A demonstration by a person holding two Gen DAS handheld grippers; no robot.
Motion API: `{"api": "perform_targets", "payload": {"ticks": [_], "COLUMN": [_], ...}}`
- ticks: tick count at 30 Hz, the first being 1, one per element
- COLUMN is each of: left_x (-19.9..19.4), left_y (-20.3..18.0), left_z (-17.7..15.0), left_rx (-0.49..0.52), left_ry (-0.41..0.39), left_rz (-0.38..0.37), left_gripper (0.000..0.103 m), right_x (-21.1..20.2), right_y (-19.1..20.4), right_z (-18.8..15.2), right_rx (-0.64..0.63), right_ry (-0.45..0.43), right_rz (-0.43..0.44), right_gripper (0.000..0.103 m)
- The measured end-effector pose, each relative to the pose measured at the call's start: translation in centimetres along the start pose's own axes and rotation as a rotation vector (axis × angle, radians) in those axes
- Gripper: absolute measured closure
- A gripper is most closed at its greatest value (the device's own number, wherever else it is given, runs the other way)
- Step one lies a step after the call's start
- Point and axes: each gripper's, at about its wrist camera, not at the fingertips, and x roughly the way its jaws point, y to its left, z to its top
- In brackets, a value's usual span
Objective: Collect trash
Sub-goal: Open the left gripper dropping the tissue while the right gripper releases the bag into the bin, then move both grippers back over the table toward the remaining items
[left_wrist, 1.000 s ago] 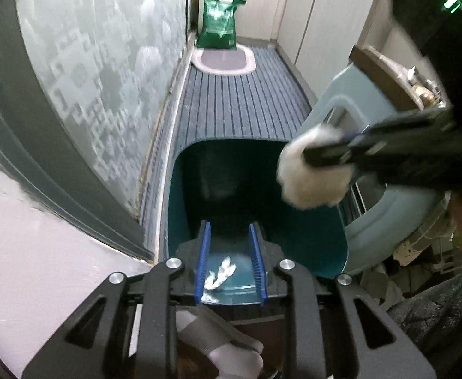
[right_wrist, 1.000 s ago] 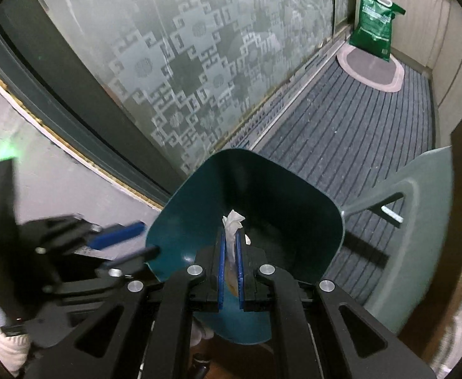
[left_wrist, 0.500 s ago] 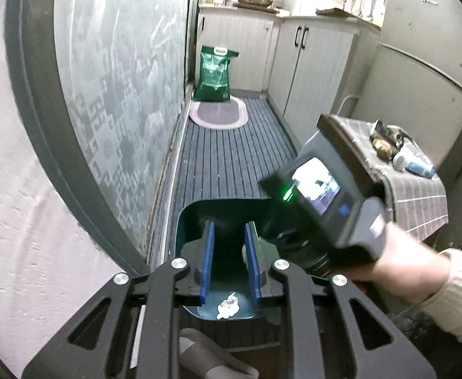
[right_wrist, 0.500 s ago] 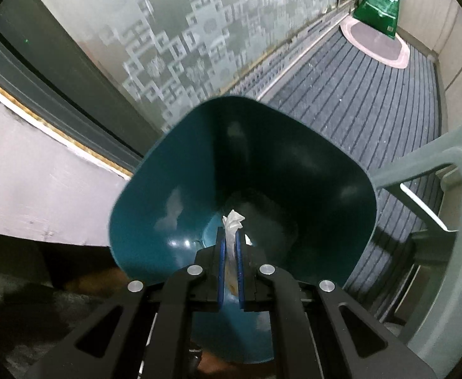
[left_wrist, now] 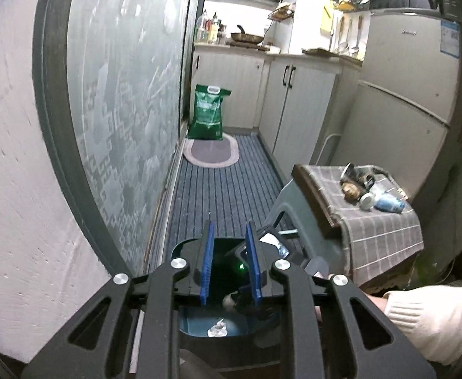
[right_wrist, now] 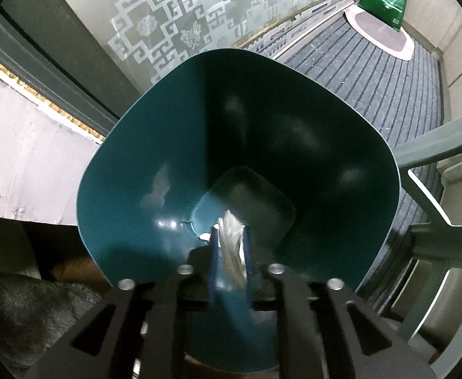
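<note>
A teal trash bin (right_wrist: 237, 145) stands on the floor by the frosted glass door. My right gripper (right_wrist: 230, 237) points down into it with a crumpled white tissue (right_wrist: 231, 240) between its blue fingers, the jaws a little apart and blurred. In the left wrist view the bin (left_wrist: 199, 331) lies low behind my open, empty left gripper (left_wrist: 230, 233), with a small white scrap (left_wrist: 218, 331) on its bottom. The right gripper's body (left_wrist: 262, 252) shows over the bin there.
A grey plastic chair (right_wrist: 436, 189) stands right of the bin. A small table with a checked cloth (left_wrist: 379, 230) holds bottles and jars. A green bag (left_wrist: 207, 113) and an oval mat (left_wrist: 212, 153) lie at the far end of the striped floor mat.
My left gripper has lifted and tilted up, so the bin has dropped low in its view. My right gripper has gone deeper into the bin and its jaws have parted around the tissue.
</note>
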Motion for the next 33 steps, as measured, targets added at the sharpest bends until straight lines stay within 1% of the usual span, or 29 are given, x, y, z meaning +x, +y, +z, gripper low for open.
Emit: {"api": "perform_targets", "payload": {"ticks": [2,6,9,11,15,18,21,24,27,33], "left_x": [-0.7,-1.5,-2.0,-2.4,-3.2,-3.7,-4.0,-4.0,-3.9,-2.7], "left_y": [-0.3,-0.5,-0.7,-0.9,-1.5,-1.8,-2.1,-2.6,-3.2,-5.1], "left_z": [0.3,0.8,1.3,1.6,2.2,2.5,2.9,3.2,3.5,3.8], "left_rx": [0.003,-0.007,-0.008,-0.010,-0.007,-0.005,-0.009,-0.006,-0.003,0.004], "left_ry": [-0.025,-0.053,-0.074,-0.090,-0.124,-0.148,-0.164,-0.172,-0.182,-0.182], "left_rz": [-0.003,0.002,0.008,0.006,0.003,0.002,-0.003,-0.007,-0.016,-0.045], "left_gripper": [0.074,0.072,0.070,0.066,0.065,0.062,0.061,0.060,0.059,0.056], "right_x": [-0.3,-1.3,-2.7,-4.1,-7.6,-11.4,-14.3,-17.5,-19.6,-24.0], "right_y": [0.1,0.7,1.2,1.5,2.2,2.5,2.4,1.9,1.2,-2.9], "right_z": [-0.1,-0.4,-0.3,-0.2,0.0,0.0,-0.3,-1.0,-1.6,-3.9], "right_rx": [-0.006,-0.022,-0.033,-0.037,-0.049,-0.064,-0.077,-0.081,-0.081,-0.038], "right_ry": [-0.009,-0.030,-0.063,-0.097,-0.185,-0.275,-0.337,-0.406,-0.451,-0.536], "right_rz": [0.009,0.025,0.044,0.055,0.075,0.076,0.068,0.056,0.033,-0.025], "right_gripper": [0.070,0.070,0.070,0.070,0.070,0.070,0.070,0.071,0.071,0.070]}}
